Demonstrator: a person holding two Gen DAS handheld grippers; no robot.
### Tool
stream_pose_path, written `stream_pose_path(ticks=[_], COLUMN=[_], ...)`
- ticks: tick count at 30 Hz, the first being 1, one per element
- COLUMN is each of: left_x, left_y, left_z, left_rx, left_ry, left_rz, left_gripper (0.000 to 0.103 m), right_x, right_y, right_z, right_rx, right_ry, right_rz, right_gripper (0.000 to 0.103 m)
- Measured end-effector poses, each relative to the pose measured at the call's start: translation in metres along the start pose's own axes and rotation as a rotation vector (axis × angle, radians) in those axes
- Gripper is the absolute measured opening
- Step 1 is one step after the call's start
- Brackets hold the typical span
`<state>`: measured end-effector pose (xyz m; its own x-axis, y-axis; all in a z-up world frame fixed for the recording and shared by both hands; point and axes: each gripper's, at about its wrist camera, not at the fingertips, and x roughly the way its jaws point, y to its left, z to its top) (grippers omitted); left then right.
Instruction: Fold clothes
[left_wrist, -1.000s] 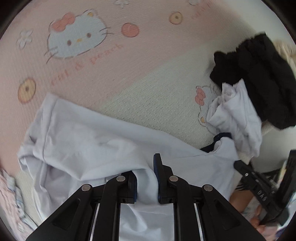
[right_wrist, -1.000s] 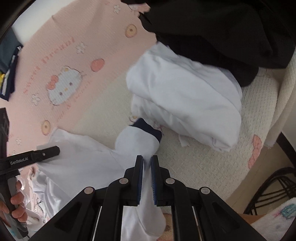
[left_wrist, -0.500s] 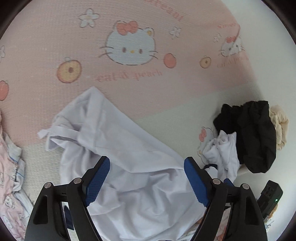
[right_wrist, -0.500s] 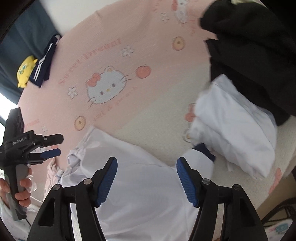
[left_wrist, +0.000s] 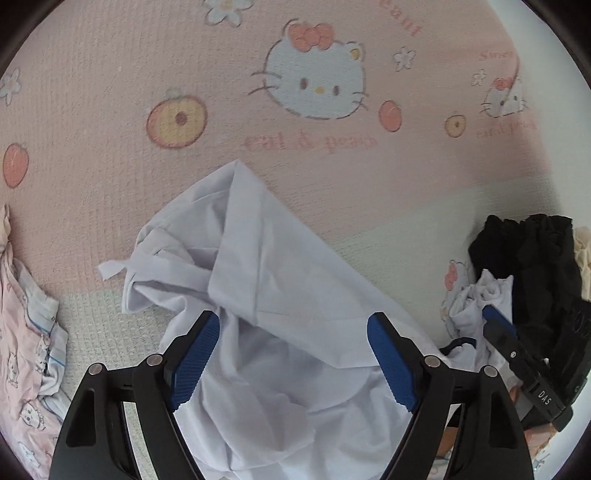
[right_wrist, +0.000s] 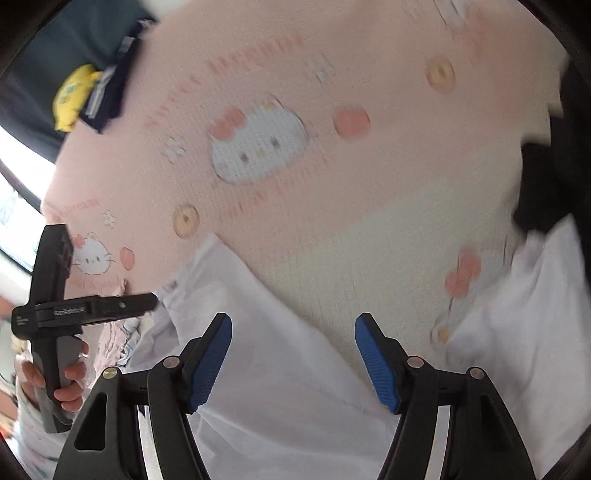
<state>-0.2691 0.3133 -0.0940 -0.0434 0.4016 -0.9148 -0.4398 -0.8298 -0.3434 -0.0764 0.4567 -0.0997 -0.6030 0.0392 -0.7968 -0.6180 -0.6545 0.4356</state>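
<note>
A pale white shirt (left_wrist: 280, 295) lies crumpled on the pink cartoon-cat bedspread (left_wrist: 258, 166), one edge folded over itself. My left gripper (left_wrist: 293, 332) hovers open above its lower part, with only cloth below the blue pads. In the right wrist view the same shirt (right_wrist: 280, 369) spreads under my right gripper (right_wrist: 293, 332), which is also open and holds nothing. The other gripper (right_wrist: 92, 310) shows at the left of that view in a person's hand (right_wrist: 70, 384). The right wrist view is blurred.
A black garment (left_wrist: 535, 266) and a bunched white one (left_wrist: 476, 299) lie at the right. Pink patterned cloth (left_wrist: 26, 350) sits at the left edge. A second white garment (right_wrist: 524, 325) is at the right of the right wrist view; dark and yellow items (right_wrist: 85, 92) at the far left.
Both grippers were shut on the white shirt a second ago; they have opened, let it go and pulled back above it. The shirt now lies loose on the bedspread.
</note>
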Motion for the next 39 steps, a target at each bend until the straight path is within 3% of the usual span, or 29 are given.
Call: stream_pose_path(ticks=[3,5,10,19,27,30,32,34,39], left_x=[0.005,0.006,0.006,0.020,0.046,0.056,0.062,0.065,0.065], left_y=[0.013,0.020,0.030,0.025,0.022,0.023,0.025,0.030,0.047], left_z=[0.003,0.004,-0.006,-0.004,0.010,0.010,0.008,0.004,-0.004], left_rx=[-0.070,-0.129,-0.247,-0.326,-0.327,-0.295,-0.265,-0.252,-0.261], left_ry=[0.023,0.030,0.027,0.041,0.057,0.059,0.064,0.057,0.039], left_rz=[-0.074,-0.104,-0.185,-0.232,-0.163,-0.077,0.011,0.044,0.021], left_gripper=[0.082,0.082,0.082,0.082,0.080,0.056,0.032,0.027,0.021], right_x=[0.015,0.016,0.012,0.021,0.043,0.055,0.063,0.069,0.073], right_y=[0.003,0.007,0.009,0.001,0.010,0.013,0.012,0.010,0.009], right_z=[-0.005,-0.008,-0.009,-0.023,-0.033,-0.038,-0.041,-0.043,-0.042], right_rx=[-0.101,-0.171,-0.259,-0.305,-0.349,-0.373,-0.367,-0.361,-0.343], right_ry=[0.097,0.091,0.069,0.112,0.198,0.245,0.271,0.291,0.289], right_rz=[-0.025,-0.091,-0.089,-0.132,-0.089,-0.105,-0.120,-0.136,-0.141], right_gripper=[0.069,0.069,0.069,0.069,0.069,0.069,0.069,0.069,0.069])
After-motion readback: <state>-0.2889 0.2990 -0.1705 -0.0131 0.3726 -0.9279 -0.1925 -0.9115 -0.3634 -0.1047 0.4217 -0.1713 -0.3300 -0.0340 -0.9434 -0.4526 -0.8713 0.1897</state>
